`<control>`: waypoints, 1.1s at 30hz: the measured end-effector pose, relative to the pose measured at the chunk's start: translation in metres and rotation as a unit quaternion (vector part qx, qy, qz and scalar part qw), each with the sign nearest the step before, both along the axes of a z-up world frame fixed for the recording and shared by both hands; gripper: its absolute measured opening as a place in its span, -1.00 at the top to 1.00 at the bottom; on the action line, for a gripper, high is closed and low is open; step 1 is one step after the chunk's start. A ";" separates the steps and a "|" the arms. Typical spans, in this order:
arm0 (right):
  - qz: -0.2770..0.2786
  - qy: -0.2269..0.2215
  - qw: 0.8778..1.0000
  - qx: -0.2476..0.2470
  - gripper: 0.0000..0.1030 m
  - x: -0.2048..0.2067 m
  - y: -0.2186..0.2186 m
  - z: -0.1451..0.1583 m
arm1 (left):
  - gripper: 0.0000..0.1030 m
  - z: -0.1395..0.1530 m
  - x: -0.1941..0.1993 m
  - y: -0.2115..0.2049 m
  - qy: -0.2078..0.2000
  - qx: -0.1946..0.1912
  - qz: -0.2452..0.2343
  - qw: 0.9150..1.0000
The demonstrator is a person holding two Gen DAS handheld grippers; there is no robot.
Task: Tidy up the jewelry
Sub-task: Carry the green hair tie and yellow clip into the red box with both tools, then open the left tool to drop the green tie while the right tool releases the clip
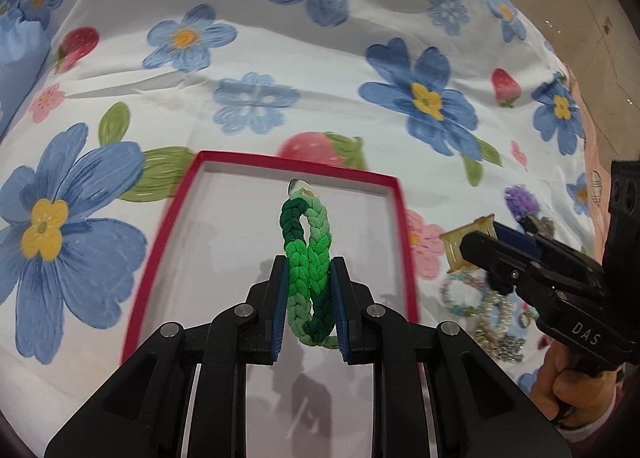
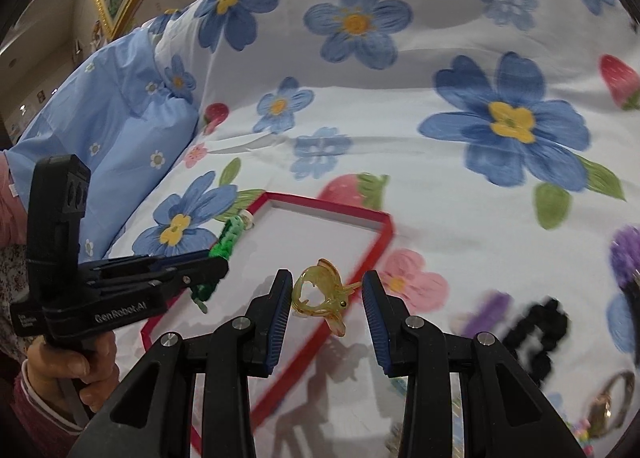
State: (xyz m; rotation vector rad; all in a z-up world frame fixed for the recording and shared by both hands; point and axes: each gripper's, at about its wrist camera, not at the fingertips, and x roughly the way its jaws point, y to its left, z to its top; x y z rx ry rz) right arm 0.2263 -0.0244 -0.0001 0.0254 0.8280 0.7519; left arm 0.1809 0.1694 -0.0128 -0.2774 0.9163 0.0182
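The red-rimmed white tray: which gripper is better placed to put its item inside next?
Left. The left gripper holds the green braided bracelet directly above the red-rimmed white tray. The right gripper is open around the yellow translucent hair claw, over the tray's edge.

left gripper (image 1: 308, 298) fingers clamp green braided bracelet (image 1: 306, 254) | over red-rimmed box (image 1: 404, 242) | floral cloth (image 1: 320, 78)
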 end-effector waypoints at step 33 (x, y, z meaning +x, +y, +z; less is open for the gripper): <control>0.051 0.023 0.993 -0.101 0.28 0.052 0.094 -0.068 | 0.46 -0.069 0.044 0.042 0.074 0.015 0.021 0.997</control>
